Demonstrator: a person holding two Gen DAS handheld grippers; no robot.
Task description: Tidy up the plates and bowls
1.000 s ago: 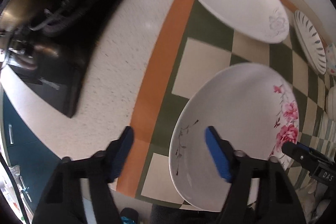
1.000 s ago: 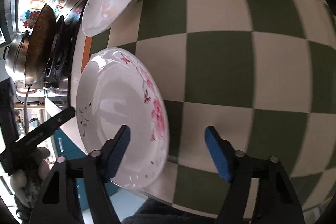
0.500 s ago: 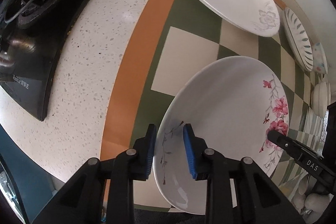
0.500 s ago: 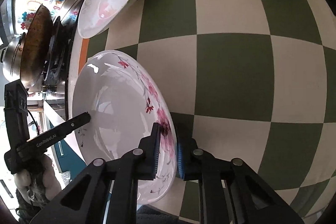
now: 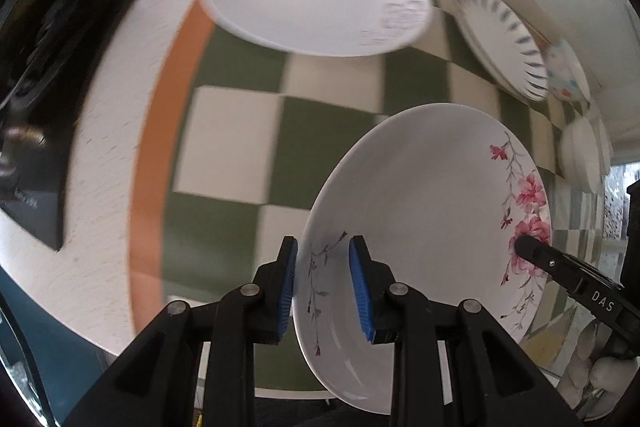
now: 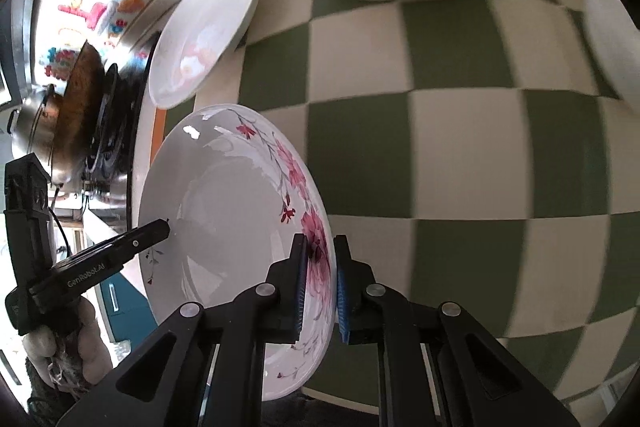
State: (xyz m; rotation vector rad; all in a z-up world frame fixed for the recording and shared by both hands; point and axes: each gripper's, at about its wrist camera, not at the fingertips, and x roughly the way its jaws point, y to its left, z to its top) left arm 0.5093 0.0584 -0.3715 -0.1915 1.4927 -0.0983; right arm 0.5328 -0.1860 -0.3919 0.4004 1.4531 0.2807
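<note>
We had both grippers, left (image 5: 322, 281) and right (image 6: 319, 281), clamped on opposite rims of the flowered plate (image 5: 424, 227), lifted over the checked mat (image 6: 460, 155); best kept level, moving together

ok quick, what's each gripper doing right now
left gripper: closed on the white pink-flowered ceramic plate's rim.
right gripper: closed on the opposite, flowered rim.
</note>
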